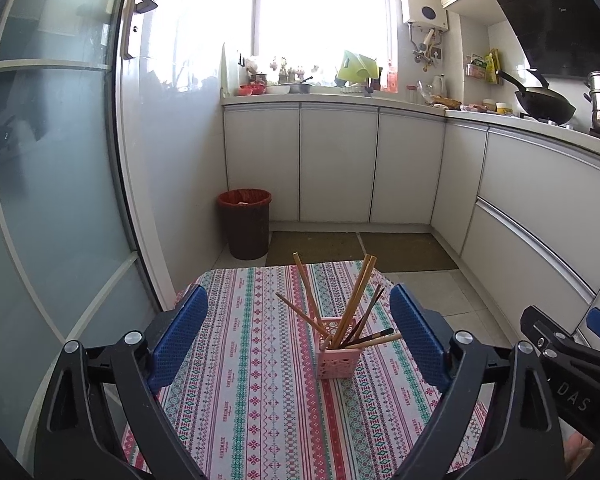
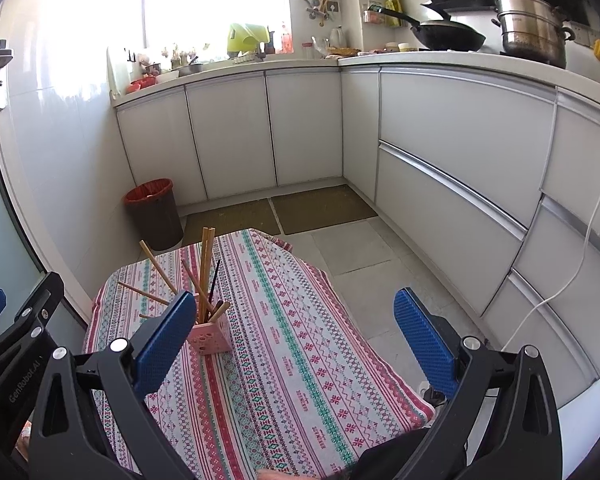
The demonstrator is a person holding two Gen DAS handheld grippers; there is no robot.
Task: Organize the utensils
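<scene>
On tablecloth (image 1: 260, 400), pink holder (image 1: 337, 354), chopsticks (image 1: 356, 300)

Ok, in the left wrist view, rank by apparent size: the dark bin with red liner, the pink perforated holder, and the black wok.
1. Dark bin with red liner, clearly largest.
2. Black wok and pink perforated holder look similar; the holder sits nearer the camera, so unranked.

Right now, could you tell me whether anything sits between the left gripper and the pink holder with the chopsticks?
Nothing visible does: only bare tablecloth lies between the open left gripper and the pink holder.
</scene>
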